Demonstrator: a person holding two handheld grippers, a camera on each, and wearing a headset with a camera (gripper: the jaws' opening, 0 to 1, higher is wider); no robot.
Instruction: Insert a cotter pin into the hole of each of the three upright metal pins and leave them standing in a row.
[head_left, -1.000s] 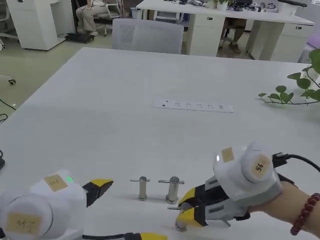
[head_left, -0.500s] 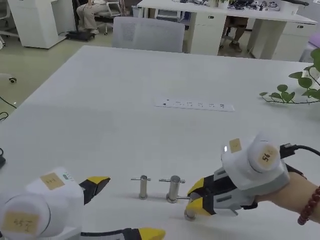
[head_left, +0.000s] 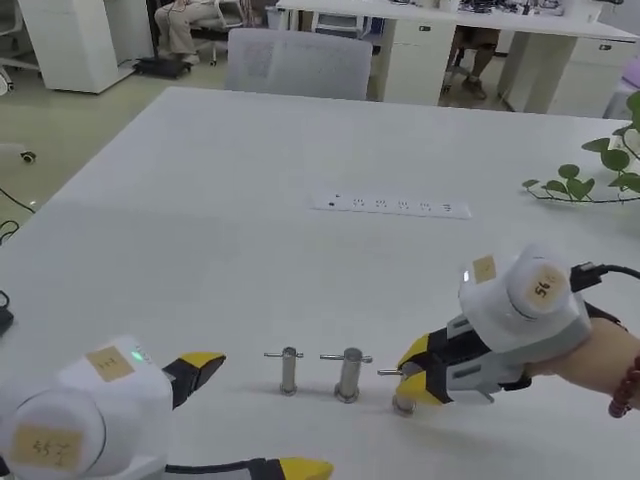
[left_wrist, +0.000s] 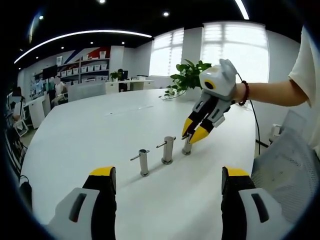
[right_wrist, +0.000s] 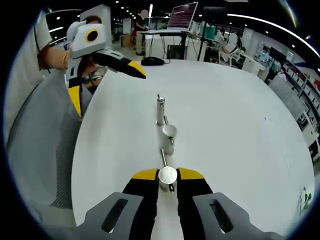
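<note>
Tabletop (head_left: 200, 220): white and wide, carrying three upright metal pins in a row near the person's edge.
Left-hand pin (head_left: 289, 372): stands free on the tabletop, and the left cotter pin (head_left: 271, 356) passes crosswise through its top.
Middle pin (head_left: 349, 376): stands upright just beside the left-hand one, thicker, with the middle cotter pin (head_left: 333, 358) through its top.
Right-hand pin (right_wrist: 167, 175): last in the row and upright, with its base apparently on the tabletop. In the head view the yellow tips hide most of it.
Right cotter pin (right_wrist: 163, 157): sticks out sideways from the top of the right-hand pin, pointing toward the middle pin.
Right gripper (head_left: 412, 375): reaches in from the right, low over the tabletop. Its fingers (right_wrist: 145, 176) are closed in on either side of the right-hand pin's head, pinching it.
Left gripper (left_wrist: 169, 175): held at the near left, well apart from the pins and aimed along the row. Its fingers (left_wrist: 103, 176) are spread wide with nothing between them.
Power strip (head_left: 388, 206): lies flat farther back on the tabletop.
Plant (head_left: 600, 180): leafy stems at the far right edge.
Chair (head_left: 298, 65): grey back, behind the far edge of the tabletop.
</note>
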